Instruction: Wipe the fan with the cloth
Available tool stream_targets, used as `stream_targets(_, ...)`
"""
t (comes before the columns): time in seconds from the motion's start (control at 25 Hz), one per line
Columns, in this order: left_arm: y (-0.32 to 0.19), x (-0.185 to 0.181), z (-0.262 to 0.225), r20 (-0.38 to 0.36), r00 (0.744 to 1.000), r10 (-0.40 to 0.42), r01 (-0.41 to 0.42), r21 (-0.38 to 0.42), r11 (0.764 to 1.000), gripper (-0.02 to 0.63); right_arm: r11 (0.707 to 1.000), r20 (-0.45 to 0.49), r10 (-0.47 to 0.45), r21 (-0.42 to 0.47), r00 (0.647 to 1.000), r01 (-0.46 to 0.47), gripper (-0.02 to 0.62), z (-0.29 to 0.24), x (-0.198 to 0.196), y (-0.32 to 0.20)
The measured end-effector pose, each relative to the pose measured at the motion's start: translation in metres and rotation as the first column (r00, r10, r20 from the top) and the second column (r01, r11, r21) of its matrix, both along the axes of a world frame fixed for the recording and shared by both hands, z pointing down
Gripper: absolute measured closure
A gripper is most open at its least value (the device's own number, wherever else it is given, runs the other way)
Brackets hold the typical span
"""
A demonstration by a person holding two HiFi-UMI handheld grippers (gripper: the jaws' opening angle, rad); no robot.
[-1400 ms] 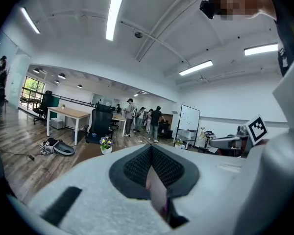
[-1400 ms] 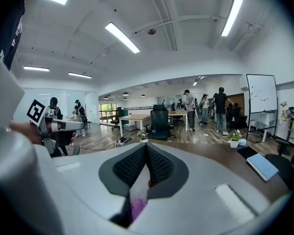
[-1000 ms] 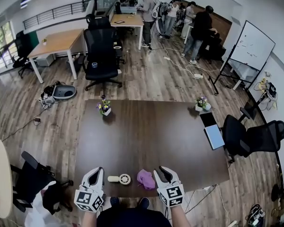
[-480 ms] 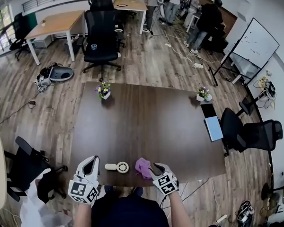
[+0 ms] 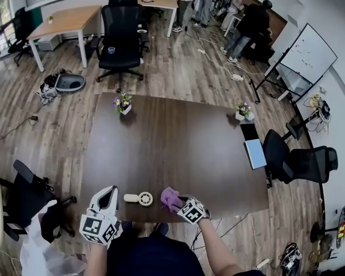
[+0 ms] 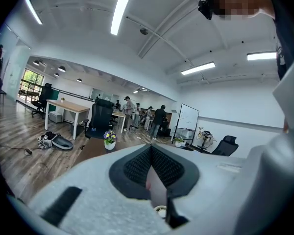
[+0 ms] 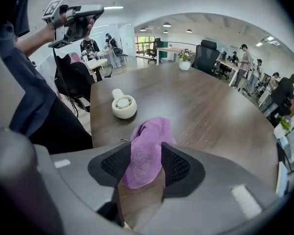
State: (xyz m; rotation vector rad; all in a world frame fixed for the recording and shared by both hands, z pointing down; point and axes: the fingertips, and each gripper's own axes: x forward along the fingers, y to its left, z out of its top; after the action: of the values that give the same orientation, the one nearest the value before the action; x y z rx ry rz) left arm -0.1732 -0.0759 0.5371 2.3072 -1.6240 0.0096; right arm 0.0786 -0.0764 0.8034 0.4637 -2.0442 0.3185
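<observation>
The fan (image 5: 141, 198) lies flat near the front edge of the long dark table (image 5: 178, 148), which takes up the middle of the room. Most of the tabletop behind the fan is bare wood. Two small flower pots stand far back, one (image 5: 122, 104) towards the left corner and one (image 5: 243, 112) towards the right, and a pale tablet (image 5: 256, 153) lies along the right edge. A black office chair (image 5: 299, 163) is pulled in just beside that right edge, and another black chair (image 5: 26, 197) stands off the left side, apart from the table.

The left gripper (image 5: 110, 191) hangs off the front edge, left of the fan and clear of it, with its jaws pressed together on nothing. The right gripper (image 5: 180, 202) tips steeply down at the front edge. Its jaws have just been opening and now stand spread wide, and the purple cloth (image 7: 147, 151) is bunched up between them on the wood.

The cloth sits just right of the fan, with a strip of bare table between the two. The fan is small, cream-coloured and round, and its short handle points left
</observation>
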Motion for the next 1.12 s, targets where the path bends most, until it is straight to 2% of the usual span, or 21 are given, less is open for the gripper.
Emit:
stream_targets(0.12, 0.002, -0.004, 0.003, 0.002, 1.000, -0.003, 0.003, -0.005, 1.000, 0.611, 0.999, -0.025, 0.030, -0.030, 0.999, -0.031, 0.385, 0.014, 0.000, 0.006)
stream_targets(0.28, 0.006, -0.010, 0.008, 0.009, 1.000, -0.016, 0.017, -0.020, 1.000, 0.611, 0.997, -0.045, 0.074, -0.003, 0.996, -0.074, 0.492, 0.019, 0.004, 0.004)
stream_targets(0.36, 0.010, -0.011, 0.011, 0.023, 1.000, -0.020, 0.021, -0.031, 0.999, 0.611, 0.995, -0.055, 0.099, -0.001, 0.994, -0.099, 0.512, 0.021, 0.010, 0.006)
stream_targets(0.56, 0.003, -0.010, 0.020, 0.055, 0.998, -0.024, 0.026, -0.031, 0.999, 0.611, 0.980, 0.002, 0.199, 0.026, 0.980, -0.199, 0.534, -0.002, 0.016, -0.014)
stream_targets(0.84, 0.004, -0.029, 0.059, 0.089, 0.995, -0.032, 0.042, -0.111, 0.993, 0.611, 0.978, 0.076, 0.191, 0.070, 0.979, -0.197, 0.537, -0.025, -0.020, -0.016)
stream_targets(1.12, 0.005, -0.026, 0.088, 0.137, 0.990, 0.041, -0.018, -0.166, 0.986, 0.609, 0.978, 0.150, 0.172, 0.091, 0.974, -0.187, 0.538, -0.061, -0.053, -0.016)
